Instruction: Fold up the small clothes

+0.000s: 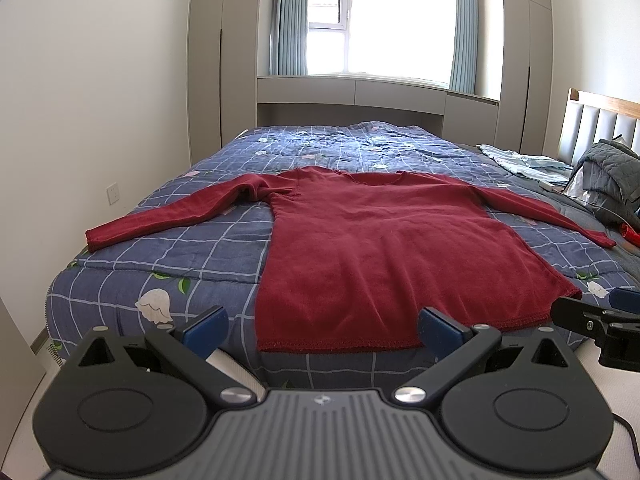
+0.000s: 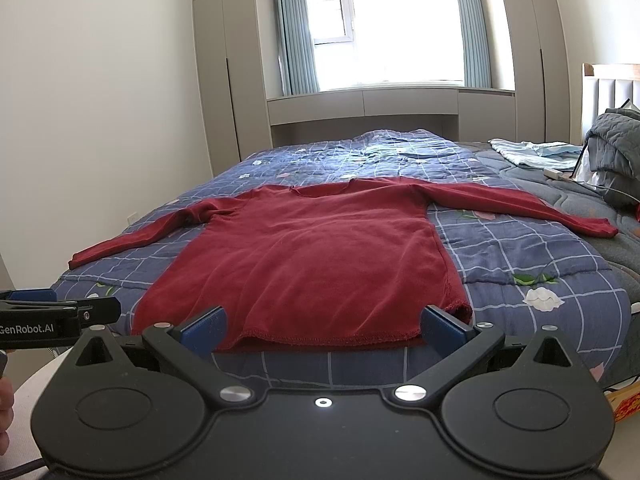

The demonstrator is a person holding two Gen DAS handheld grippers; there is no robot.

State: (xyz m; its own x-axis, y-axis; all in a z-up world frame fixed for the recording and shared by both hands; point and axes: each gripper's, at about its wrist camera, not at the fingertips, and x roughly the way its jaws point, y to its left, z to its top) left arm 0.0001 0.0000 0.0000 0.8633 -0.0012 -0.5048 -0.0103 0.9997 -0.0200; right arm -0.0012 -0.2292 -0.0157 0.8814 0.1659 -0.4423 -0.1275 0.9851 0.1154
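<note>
Sweater, dark red knit long-sleeved (image 1: 372,240), lies flat at bed (image 1: 168,248) foot edge, sleeves spread. Left gripper (image 1: 322,326) and right gripper (image 2: 322,326) jaws wide open, empty. Pinch hem corners together, lift evenly.

- The sweater (image 1: 384,248) was plain dark red.
- The quilt (image 1: 208,248) was blue, checked with white lines and scattered white flowers.
- The curtains (image 2: 296,28) were pale blue.
- Both grippers were black, their finger pads (image 1: 206,324) blue.
- The folded blanket (image 1: 608,172) was dark grey.
</note>
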